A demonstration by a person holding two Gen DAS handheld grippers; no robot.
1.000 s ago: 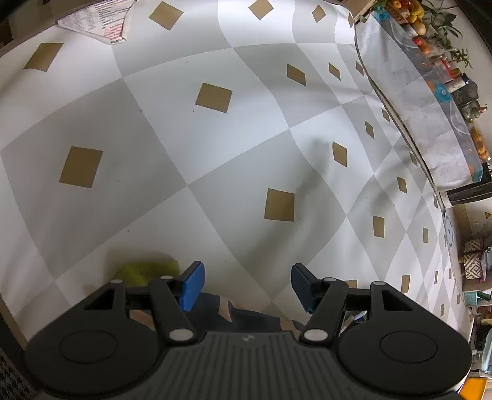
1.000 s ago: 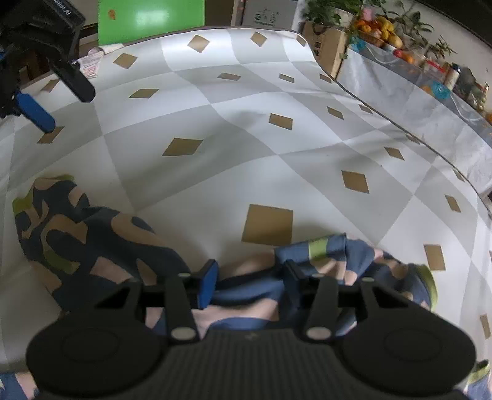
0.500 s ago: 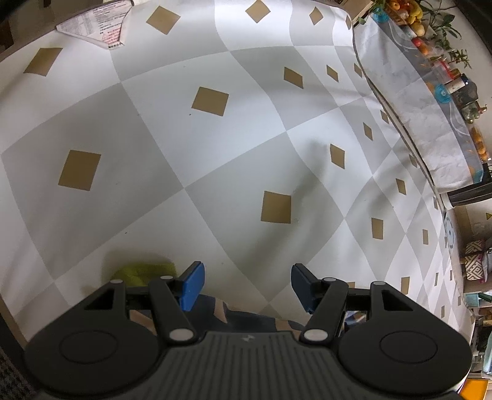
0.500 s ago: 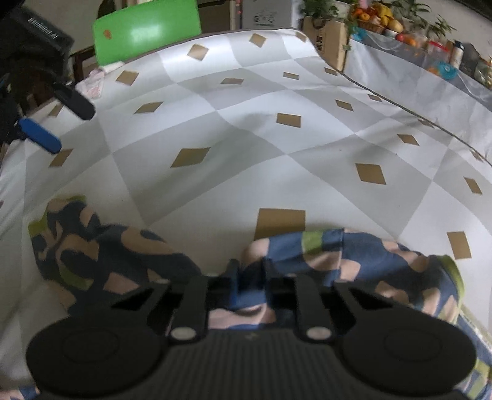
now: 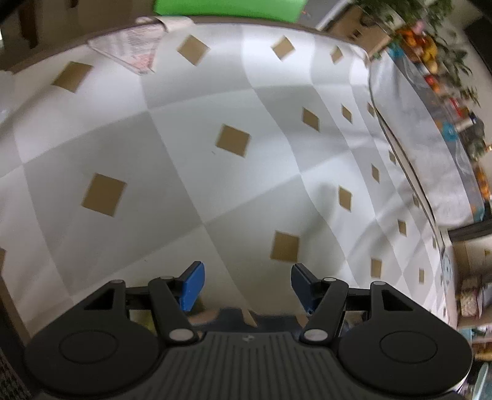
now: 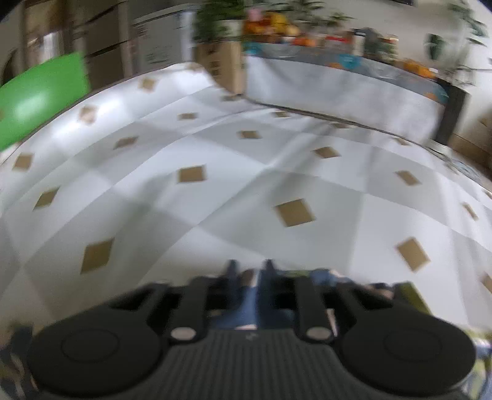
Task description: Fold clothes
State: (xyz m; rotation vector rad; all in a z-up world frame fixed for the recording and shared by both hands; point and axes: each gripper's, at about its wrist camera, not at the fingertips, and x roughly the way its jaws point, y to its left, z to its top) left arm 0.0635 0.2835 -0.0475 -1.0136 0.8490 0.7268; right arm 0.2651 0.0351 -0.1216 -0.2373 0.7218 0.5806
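— Where is your left gripper (image 5: 246, 274) right now?

— You hold it over the checked tablecloth (image 5: 184, 147), pointing steeply down. Its jaws stand wide apart, and between the blue pads (image 5: 193, 286) you have only bare cloth of the table.

— And the garment?

— In your left wrist view only a dark blue strip of the patterned garment (image 5: 233, 317) shows, at the bottom edge. It lies just under the gripper's body, behind the fingertips and not between them. In your right wrist view the same blue and beige fabric fills the narrow gap of your right gripper (image 6: 249, 267). More of it trails off to the right on the table, ending in a yellow-green edge.

— So your right one has it?

— Its jaws are narrow and have just been opening, with the fabric between them. The picture is badly blurred, so I cannot tell whether the pads press on the cloth or only flank it.

— What else is near you?

— A printed leaflet (image 5: 132, 52) lies at the far left edge of the table, well apart from the garment. Behind it stands a green chair back (image 5: 227, 9). To your right, a side table (image 5: 430, 138) with a pale cover carries fruit and potted plants.
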